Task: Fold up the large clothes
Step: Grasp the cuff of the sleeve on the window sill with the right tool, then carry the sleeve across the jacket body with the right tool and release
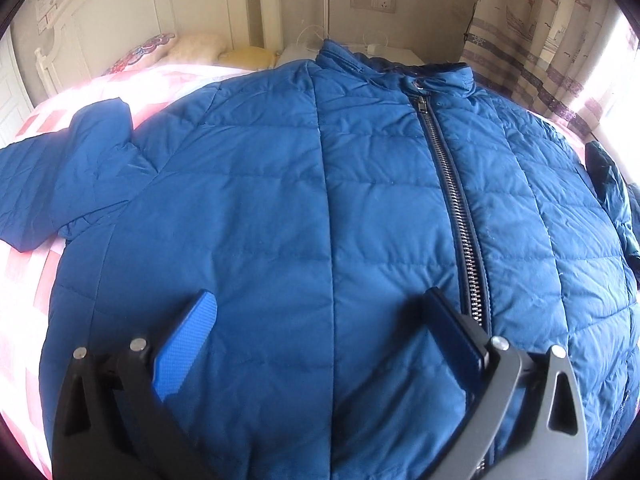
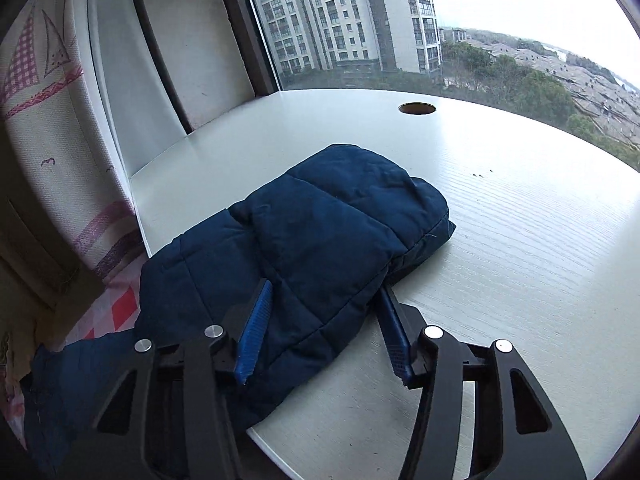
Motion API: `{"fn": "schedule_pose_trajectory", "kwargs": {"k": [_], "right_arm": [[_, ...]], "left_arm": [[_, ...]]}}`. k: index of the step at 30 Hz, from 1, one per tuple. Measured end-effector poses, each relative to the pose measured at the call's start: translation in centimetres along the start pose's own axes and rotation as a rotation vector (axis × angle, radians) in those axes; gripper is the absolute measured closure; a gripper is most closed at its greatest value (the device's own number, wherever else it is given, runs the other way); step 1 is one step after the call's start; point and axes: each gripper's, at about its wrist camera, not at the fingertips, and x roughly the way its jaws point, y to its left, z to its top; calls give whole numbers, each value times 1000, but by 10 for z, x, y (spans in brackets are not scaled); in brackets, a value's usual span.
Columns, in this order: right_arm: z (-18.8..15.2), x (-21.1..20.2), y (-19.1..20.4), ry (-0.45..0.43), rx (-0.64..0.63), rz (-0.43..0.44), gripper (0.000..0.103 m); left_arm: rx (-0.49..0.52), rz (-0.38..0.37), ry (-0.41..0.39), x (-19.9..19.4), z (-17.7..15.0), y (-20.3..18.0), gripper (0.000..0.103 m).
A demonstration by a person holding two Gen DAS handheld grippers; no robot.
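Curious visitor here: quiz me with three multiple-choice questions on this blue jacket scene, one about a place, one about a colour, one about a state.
1. Where does the jacket sleeve in the right wrist view lie?
A. on the white desk by the window
B. on the floor
C. on a chair

2. What colour are the gripper pads?
A. red
B. blue
C. yellow

3. How is the jacket's zipper?
A. wide open
C. missing
B. closed up to the collar

Answers:
1 A: the sleeve rests on the white desk, with the right gripper astride it.
2 B: the pads on the left gripper are blue.
3 B: the metal teeth meet along the whole jacket front.
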Motion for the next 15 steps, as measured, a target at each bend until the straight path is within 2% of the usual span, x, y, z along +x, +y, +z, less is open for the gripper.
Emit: {"fn": "schedule_pose_trajectory", "kwargs": {"k": [2, 4, 6, 9, 12, 15], "right_arm": [[-5, -6, -2, -40, 32, 78, 75], [-9, -16, 3, -96, 17, 112, 80], [-13, -33, 18, -159, -12, 174, 82], [-24, -69, 66, -245, -115, 274, 83], [-55, -115, 141, -316, -331, 405, 83], [-113, -158, 220, -331, -590, 553, 83]], "left_arm": [[3, -3, -3, 0, 0, 0, 1], [-2, -10, -8, 0, 0, 1, 1], [-2, -9, -10, 0, 0, 1, 1], [-4, -11, -12, 0, 0, 1, 1], [-15, -25, -18, -1, 0, 4, 1], [-39, -55, -31, -3, -1, 9, 2]]}}
